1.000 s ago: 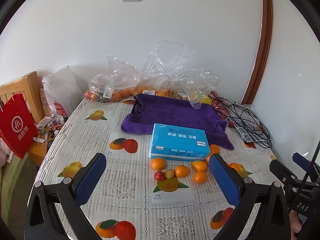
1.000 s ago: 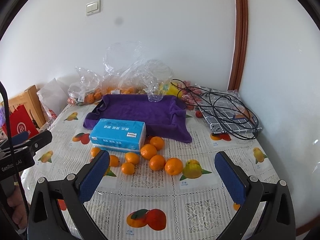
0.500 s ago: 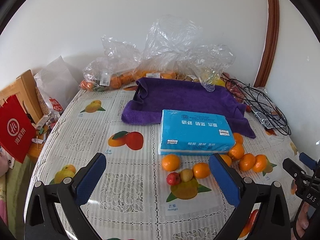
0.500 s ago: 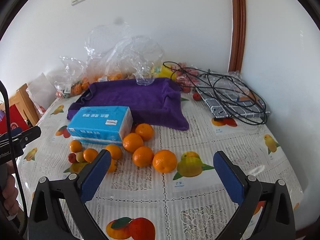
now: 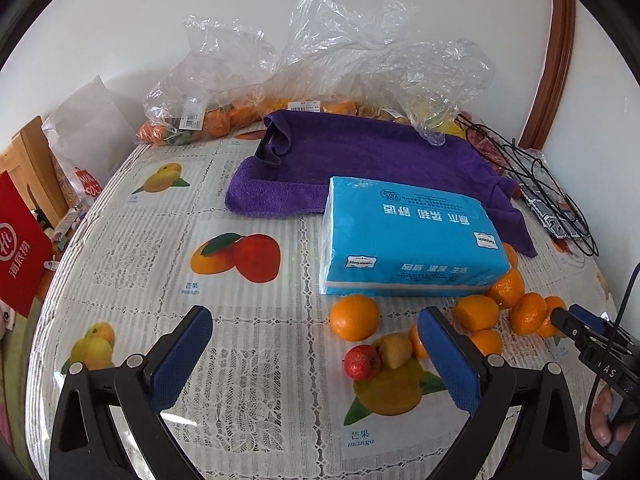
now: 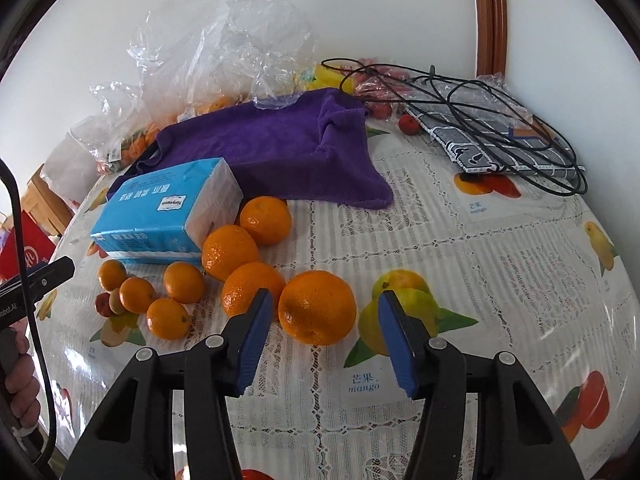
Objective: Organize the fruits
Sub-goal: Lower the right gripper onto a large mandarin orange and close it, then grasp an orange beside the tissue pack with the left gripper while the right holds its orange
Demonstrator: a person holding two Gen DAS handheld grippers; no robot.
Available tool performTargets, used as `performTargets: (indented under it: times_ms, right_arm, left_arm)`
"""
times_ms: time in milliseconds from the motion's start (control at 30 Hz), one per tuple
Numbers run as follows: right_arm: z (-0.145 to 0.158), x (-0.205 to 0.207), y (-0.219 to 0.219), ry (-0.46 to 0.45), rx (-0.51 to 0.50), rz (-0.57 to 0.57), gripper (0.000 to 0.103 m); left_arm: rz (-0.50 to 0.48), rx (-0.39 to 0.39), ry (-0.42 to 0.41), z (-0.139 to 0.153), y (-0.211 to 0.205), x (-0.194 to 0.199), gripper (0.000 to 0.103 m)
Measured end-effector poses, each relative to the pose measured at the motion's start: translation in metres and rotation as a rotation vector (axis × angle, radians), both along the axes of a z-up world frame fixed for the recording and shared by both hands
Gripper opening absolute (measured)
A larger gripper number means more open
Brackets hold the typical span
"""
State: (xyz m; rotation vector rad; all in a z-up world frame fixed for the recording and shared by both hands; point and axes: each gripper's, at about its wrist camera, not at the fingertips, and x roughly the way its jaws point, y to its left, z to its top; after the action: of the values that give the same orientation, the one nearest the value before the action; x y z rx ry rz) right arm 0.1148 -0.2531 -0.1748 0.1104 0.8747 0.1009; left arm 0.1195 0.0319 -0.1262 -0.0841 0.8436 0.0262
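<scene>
Oranges lie loose on the desk (image 6: 460, 240) beside the tissue pack (image 6: 168, 208). Your right tongs (image 6: 324, 320) are closing around the nearest orange (image 6: 317, 307), pads not yet touching; left tongs (image 5: 316, 344) gape empty. Firm, rolls easily: grip its widest girth.

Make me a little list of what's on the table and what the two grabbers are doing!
fruit: loose oranges, one small red fruit
box: blue tissue pack
cloth: purple towel
bags: clear plastic bags with oranges inside
left gripper: open, nothing between the pads
right gripper: closing around the big orange, pads not touching it yet
</scene>
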Motion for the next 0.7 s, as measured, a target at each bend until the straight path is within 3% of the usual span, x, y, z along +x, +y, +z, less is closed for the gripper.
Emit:
performTargets:
  times_ms: [300, 400, 700]
  right_arm:
    - [-0.008, 0.010, -0.008, 0.011, 0.038, 0.001, 0.053]
    - [-0.009, 0.010, -0.011, 0.027, 0.073, 0.021, 0.045]
    - [-0.003, -0.003, -0.007, 0.008, 0.046, 0.037, 0.042]
  left_arm:
    - [-0.039, -0.044, 0.040, -0.013, -0.001, 0.009, 0.103]
    - [-0.055, -0.047, 0.054, -0.018, -0.005, 0.012, 0.103]
    - [-0.044, -0.069, 0.090, -0.028, -0.003, 0.025, 0.091]
